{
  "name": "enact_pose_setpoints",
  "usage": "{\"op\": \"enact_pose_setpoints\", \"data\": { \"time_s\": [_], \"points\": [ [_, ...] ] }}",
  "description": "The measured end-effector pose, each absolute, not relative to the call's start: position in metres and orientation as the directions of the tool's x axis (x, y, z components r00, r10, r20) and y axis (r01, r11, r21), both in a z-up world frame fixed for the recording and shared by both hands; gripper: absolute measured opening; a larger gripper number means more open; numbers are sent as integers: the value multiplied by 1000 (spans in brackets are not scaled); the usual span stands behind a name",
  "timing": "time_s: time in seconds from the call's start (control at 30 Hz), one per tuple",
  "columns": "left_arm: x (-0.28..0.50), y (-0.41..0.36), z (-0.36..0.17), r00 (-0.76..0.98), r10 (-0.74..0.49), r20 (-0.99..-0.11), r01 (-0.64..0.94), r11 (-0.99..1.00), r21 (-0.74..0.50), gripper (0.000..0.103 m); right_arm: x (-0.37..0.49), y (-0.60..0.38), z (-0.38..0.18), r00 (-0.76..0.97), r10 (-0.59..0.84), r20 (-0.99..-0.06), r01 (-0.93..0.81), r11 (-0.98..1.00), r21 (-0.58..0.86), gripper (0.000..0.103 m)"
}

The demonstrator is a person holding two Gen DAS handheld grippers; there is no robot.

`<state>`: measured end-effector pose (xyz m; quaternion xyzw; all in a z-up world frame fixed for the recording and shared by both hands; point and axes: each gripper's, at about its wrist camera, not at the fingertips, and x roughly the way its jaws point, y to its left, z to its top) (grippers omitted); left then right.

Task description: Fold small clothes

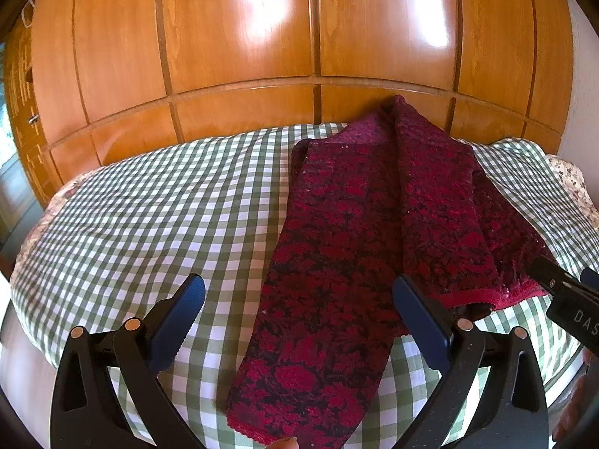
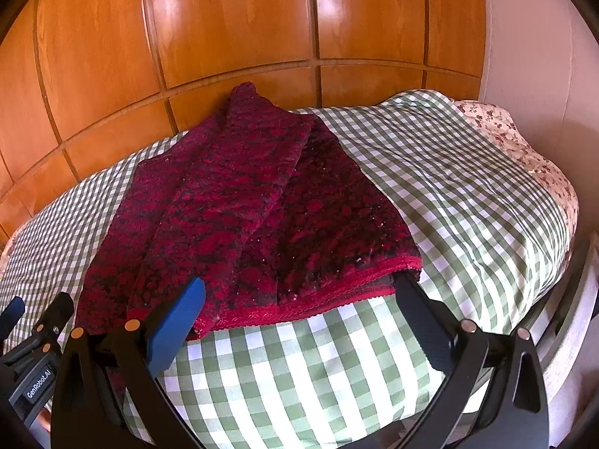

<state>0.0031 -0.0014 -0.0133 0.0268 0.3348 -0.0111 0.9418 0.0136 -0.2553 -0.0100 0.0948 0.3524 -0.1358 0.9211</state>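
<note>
A dark red patterned knitted garment [image 1: 359, 232] lies on the green and white checked bedcover [image 1: 149, 217], partly folded, with one long strip reaching toward the near edge. It also shows in the right wrist view [image 2: 254, 217], its red hem nearest me. My left gripper [image 1: 299, 299] is open and empty, hovering above the long strip. My right gripper [image 2: 299, 299] is open and empty, just in front of the hem. The right gripper's body [image 1: 561, 292] shows at the right edge of the left wrist view; the left gripper's body [image 2: 33, 348] shows at the left edge of the right wrist view.
A glossy wooden wardrobe [image 1: 262, 37] stands right behind the bed. A floral sheet [image 2: 524, 149] shows at the bed's right end, beside a white wall [image 2: 543, 56]. The bed's near edge [image 2: 561, 318] drops off at the lower right.
</note>
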Motion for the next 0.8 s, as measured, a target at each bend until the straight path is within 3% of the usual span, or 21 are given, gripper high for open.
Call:
{"op": "enact_pose_setpoints", "data": {
  "time_s": [0.67, 0.8],
  "points": [
    [13, 2, -24, 747, -72, -660, 116, 993, 22, 99, 12, -268, -2, 733, -169, -658, 321, 940, 116, 101],
    [10, 6, -24, 731, -107, -674, 169, 985, 27, 99, 15, -265, 0, 747, -105, -657, 271, 950, 156, 101]
  ]
}}
